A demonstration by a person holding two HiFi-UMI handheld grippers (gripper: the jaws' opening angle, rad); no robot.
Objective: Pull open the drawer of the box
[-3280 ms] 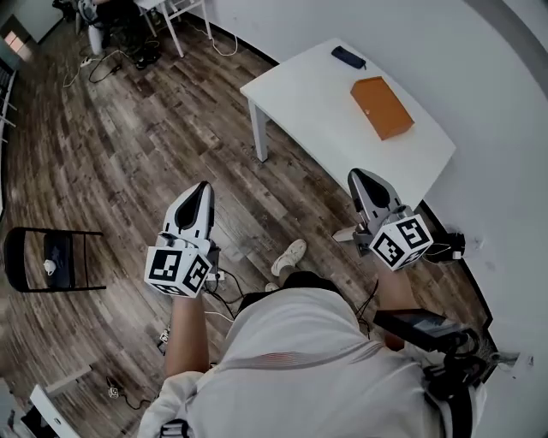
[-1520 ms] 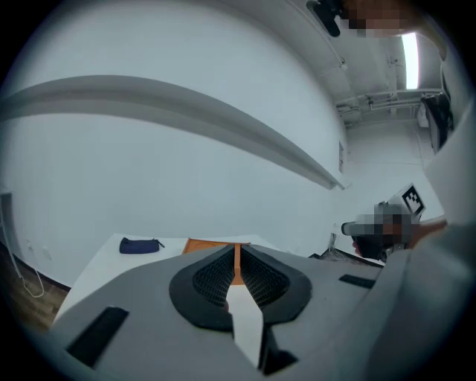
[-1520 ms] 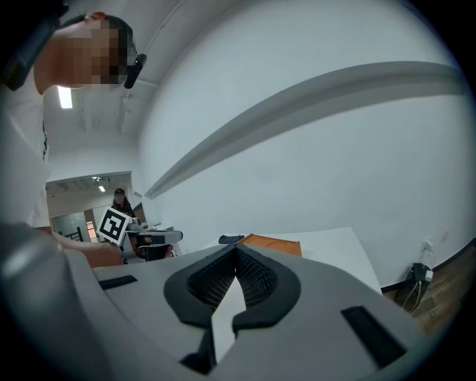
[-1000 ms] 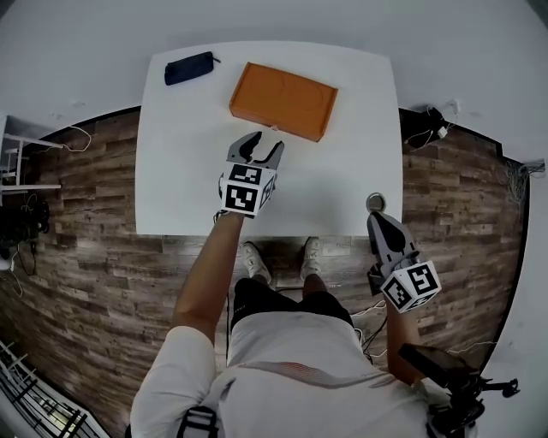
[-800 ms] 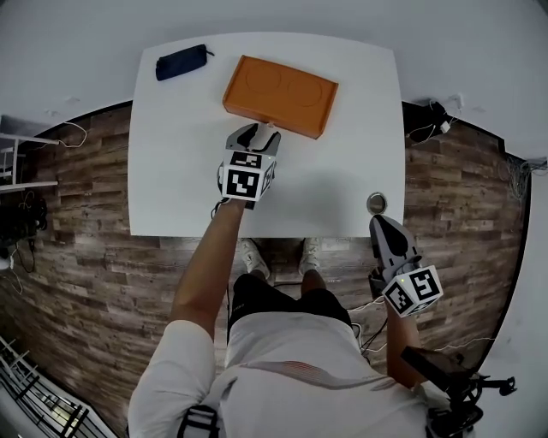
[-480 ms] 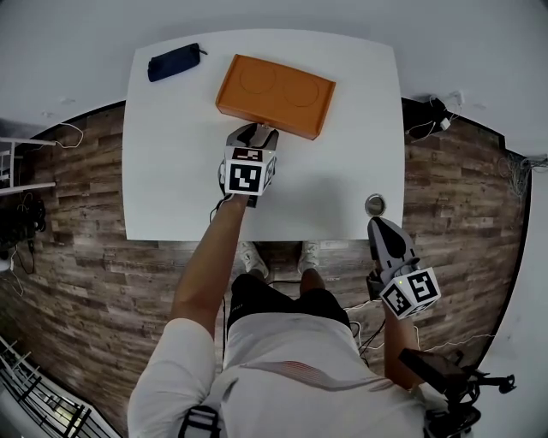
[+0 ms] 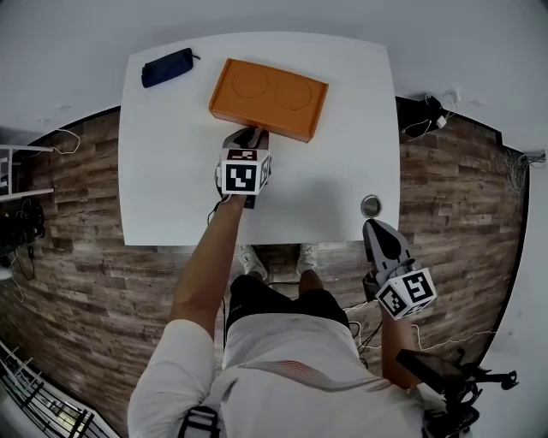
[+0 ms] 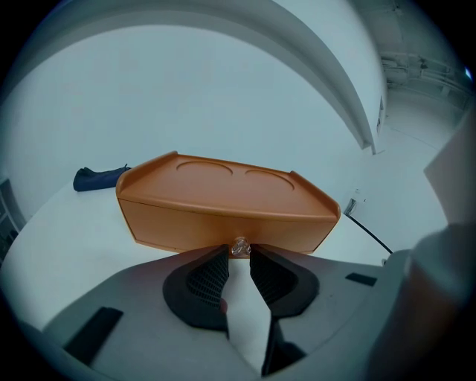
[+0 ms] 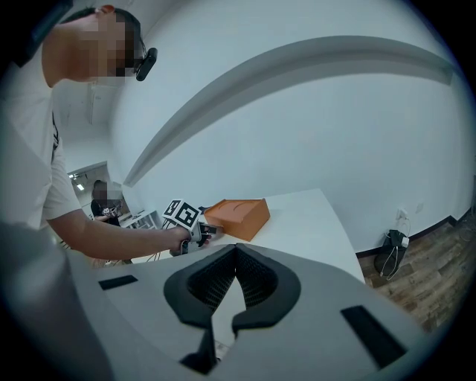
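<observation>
White table (image 7: 171,171) against pale wall (image 7: 274,13), brown wood floor (image 7: 68,239) around. Orange box (image 7: 268,88) near the far edge, dark pouch (image 7: 167,68) to its left. Left gripper (image 7: 250,134) just closed, pinching the drawer's clear knob (image 8: 239,246). Right gripper (image 7: 372,227) pressed together, empty, beside the table's near corner.

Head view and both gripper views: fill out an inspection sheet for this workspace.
Surface: white table, no spills seen.
Job's things: orange box, drawer shut; clear knob on its front.
Clutter: dark pouch at the far left corner; small round object near the front right corner.
Grippers: left gripper has just been closing its jaws, tips on the knob; right gripper shut, empty, near the table's front right corner.
Cables: wires on the floor by the wall.
Surroundings: wood floor, white wall.
</observation>
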